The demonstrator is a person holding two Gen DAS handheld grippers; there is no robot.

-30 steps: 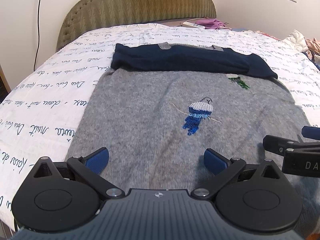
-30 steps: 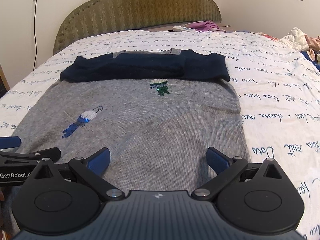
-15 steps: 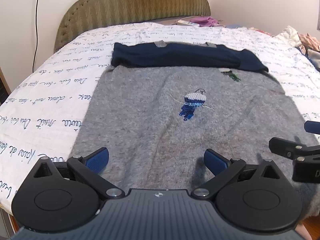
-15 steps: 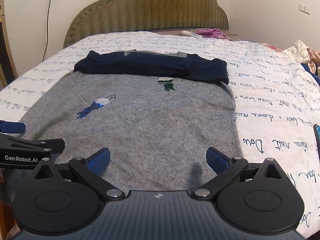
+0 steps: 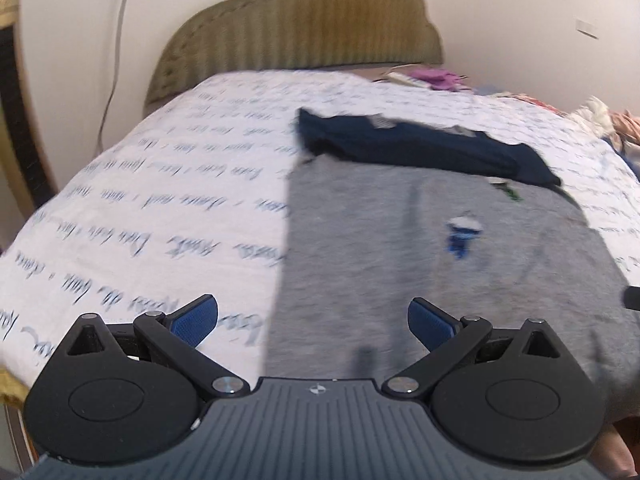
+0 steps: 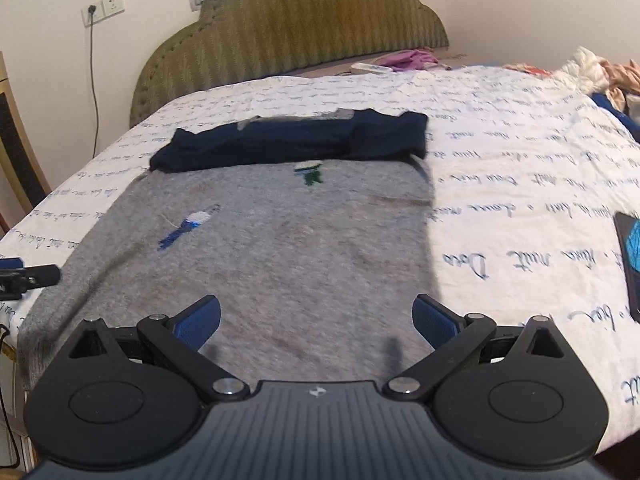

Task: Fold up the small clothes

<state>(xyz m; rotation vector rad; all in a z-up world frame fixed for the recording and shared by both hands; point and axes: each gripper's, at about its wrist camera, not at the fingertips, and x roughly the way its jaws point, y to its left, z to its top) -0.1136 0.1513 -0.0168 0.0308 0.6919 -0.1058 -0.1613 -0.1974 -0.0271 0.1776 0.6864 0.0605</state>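
Right wrist view shows the grey knitted jumper with small embroidered figures (image 6: 280,248) lying flat across the middle of the frame on the white bedspread printed with blue script (image 6: 520,184), its dark navy sleeves folded in a band (image 6: 292,144) across the top edge. My right tongs (image 6: 316,318) are spread wide, empty, low in the frame over the jumper's near hem. In the left wrist view my left tongs (image 5: 312,320) are likewise spread and empty, straddling the jumper's left edge, one pad over bedspread.

I judge the main risk is an uneven pick: with the left tongs half off the cloth, they could pinch bedspread along with the knit, or miss the corner, and the fold would drag crooked. The loose navy band could also slide or unfold if the hem is lifted fast.

The left view is smeared by motion, so the embroidery and print are hard to read. The near hem itself is hidden behind both tong bodies. A dark flat object (image 6: 628,264) at the right edge is cut off; I cannot tell what it is.
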